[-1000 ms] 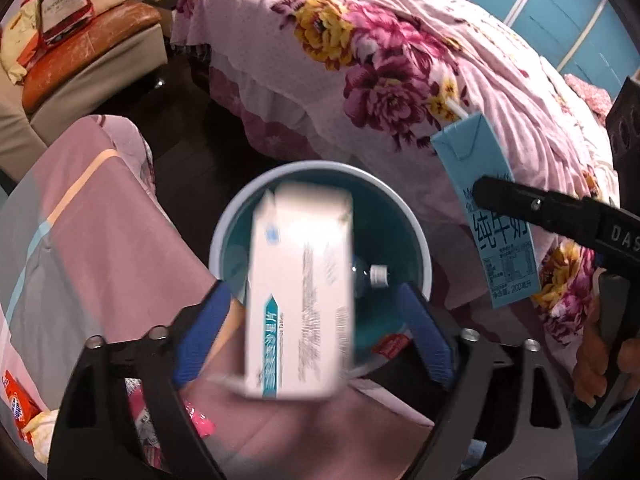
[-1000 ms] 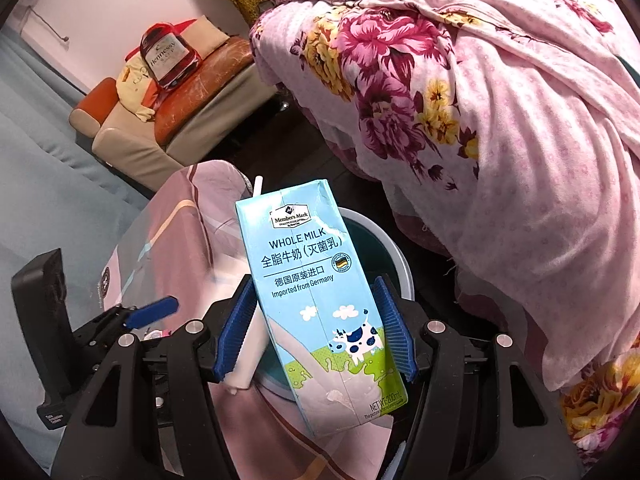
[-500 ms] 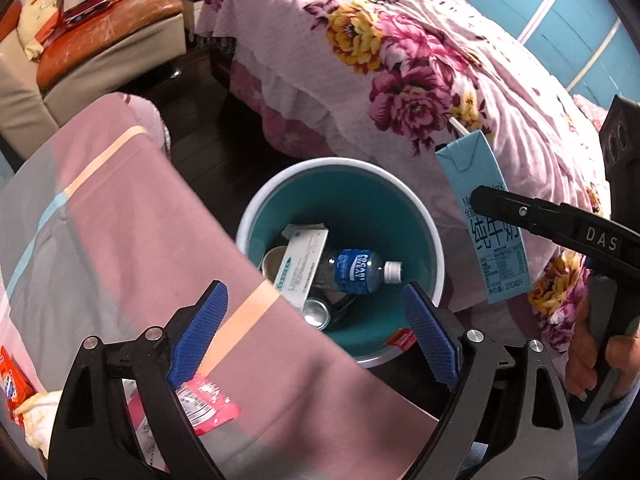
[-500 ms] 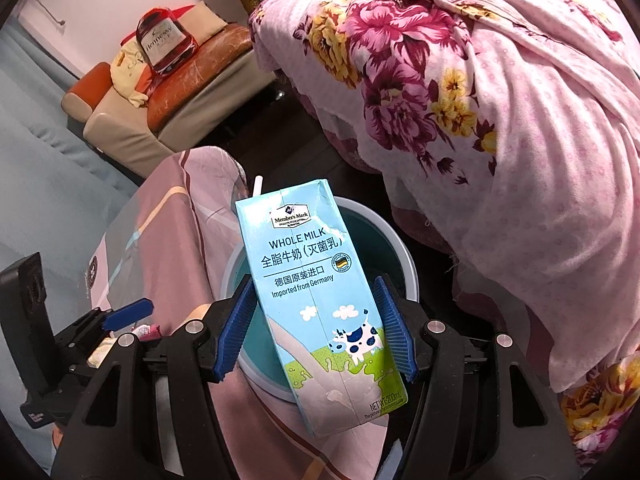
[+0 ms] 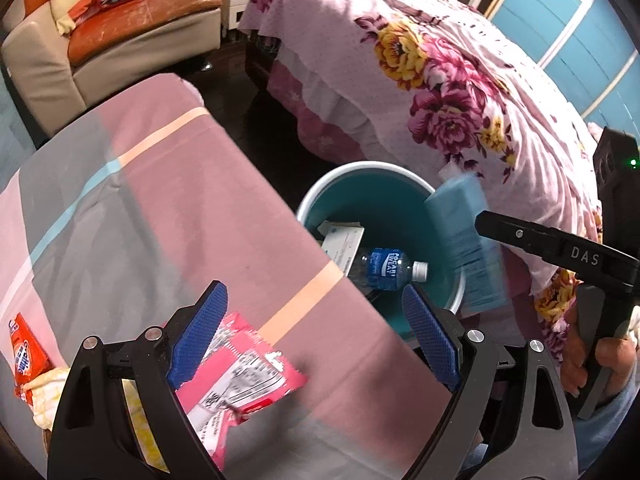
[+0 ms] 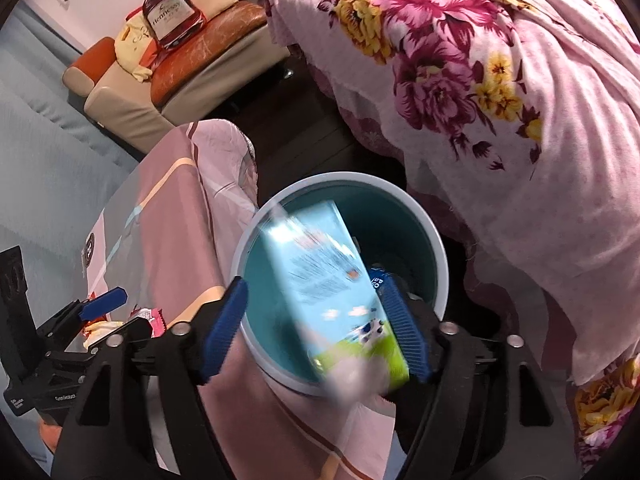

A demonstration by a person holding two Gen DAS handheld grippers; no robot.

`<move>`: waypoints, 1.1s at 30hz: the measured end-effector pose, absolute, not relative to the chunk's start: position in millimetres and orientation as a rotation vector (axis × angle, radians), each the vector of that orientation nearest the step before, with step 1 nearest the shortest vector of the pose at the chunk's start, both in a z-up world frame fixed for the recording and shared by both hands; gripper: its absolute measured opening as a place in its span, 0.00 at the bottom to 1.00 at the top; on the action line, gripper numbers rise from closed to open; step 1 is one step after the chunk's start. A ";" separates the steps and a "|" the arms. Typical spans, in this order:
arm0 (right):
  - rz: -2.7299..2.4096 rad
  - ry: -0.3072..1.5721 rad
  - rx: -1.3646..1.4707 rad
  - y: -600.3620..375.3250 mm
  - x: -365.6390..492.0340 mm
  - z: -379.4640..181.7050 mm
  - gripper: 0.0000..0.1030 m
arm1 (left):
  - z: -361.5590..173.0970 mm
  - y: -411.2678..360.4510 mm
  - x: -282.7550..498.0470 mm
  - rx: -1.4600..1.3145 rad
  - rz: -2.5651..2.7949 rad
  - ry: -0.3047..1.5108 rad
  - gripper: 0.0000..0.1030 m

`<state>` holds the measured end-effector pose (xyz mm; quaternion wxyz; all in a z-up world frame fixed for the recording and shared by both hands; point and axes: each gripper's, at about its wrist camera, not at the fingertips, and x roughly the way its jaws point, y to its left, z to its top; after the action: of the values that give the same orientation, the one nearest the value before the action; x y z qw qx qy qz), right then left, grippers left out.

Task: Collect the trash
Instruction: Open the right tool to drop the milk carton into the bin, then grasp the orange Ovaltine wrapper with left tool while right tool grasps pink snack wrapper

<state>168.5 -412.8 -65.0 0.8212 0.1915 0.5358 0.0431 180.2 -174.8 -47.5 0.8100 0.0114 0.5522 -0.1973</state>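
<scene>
A teal bin with a pale rim [image 5: 360, 170] [image 6: 436, 240] stands on the dark floor between table and bed. It holds a white carton [image 5: 344, 242] and a blue-labelled bottle [image 5: 390, 268]. My right gripper [image 6: 320, 330] is open over the bin. The blue milk carton [image 6: 324, 276] is blurred and loose between its fingers, also seen in the left wrist view [image 5: 464, 240]. My left gripper [image 5: 316, 342] is open and empty above the table edge, over a pink wrapper [image 5: 240, 384].
The table has a pink and grey cloth [image 5: 140, 200]. An orange packet [image 5: 24, 356] and yellow crumpled paper [image 5: 44, 392] lie at its left. A flowered bed [image 5: 440, 92] is to the right, a sofa [image 5: 132, 32] at the back.
My right gripper has opened and the milk carton is dropping toward the bin. My left gripper, which dropped the white carton into the bin, has drawn back over the table.
</scene>
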 end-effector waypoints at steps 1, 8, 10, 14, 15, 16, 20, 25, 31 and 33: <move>0.092 1.139 0.405 -411.0 167.9 -63.8 0.68 | -47.2 -172.8 179.5 0.024 -0.420 1.180 0.87; 0.087 1.135 0.378 -398.0 159.0 -52.7 0.70 | -42.3 -153.4 170.1 0.018 -0.398 1.169 0.89; 0.094 1.138 0.367 -391.0 155.3 -50.4 0.70 | -39.9 -146.3 166.7 0.014 -0.389 1.164 0.89; 0.119 1.144 0.343 -371.0 148.6 -44.9 0.70 | -35.1 -128.6 157.1 0.009 -0.373 1.153 0.89; 0.127 1.146 0.335 -364.8 146.8 -43.4 0.70 | -34.2 -123.6 154.2 0.013 -0.365 1.150 0.89; 0.136 1.149 0.327 -358.6 145.5 -42.1 0.70 | -33.2 -119.6 152.2 0.014 -0.359 1.148 0.89; 0.171 1.161 0.300 -334.0 140.3 -40.2 0.70 | -30.0 -96.0 141.8 0.000 -0.333 1.140 0.89; 0.216 1.186 0.271 -302.1 135.0 -41.2 0.70 | -30.3 -61.9 130.0 -0.021 -0.287 1.137 0.89; 0.260 1.236 0.230 -264.4 129.9 -49.4 0.70 | -31.5 -17.0 117.2 -0.075 -0.233 1.131 0.89; 0.271 1.251 0.217 -253.4 129.8 -51.9 0.71 | -31.8 -1.7 112.7 -0.093 -0.219 1.128 0.89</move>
<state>129.8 -253.4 -51.9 0.7967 0.1010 0.5823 0.1262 112.7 -1.7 -31.8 0.8384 -0.0438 0.5334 -0.1036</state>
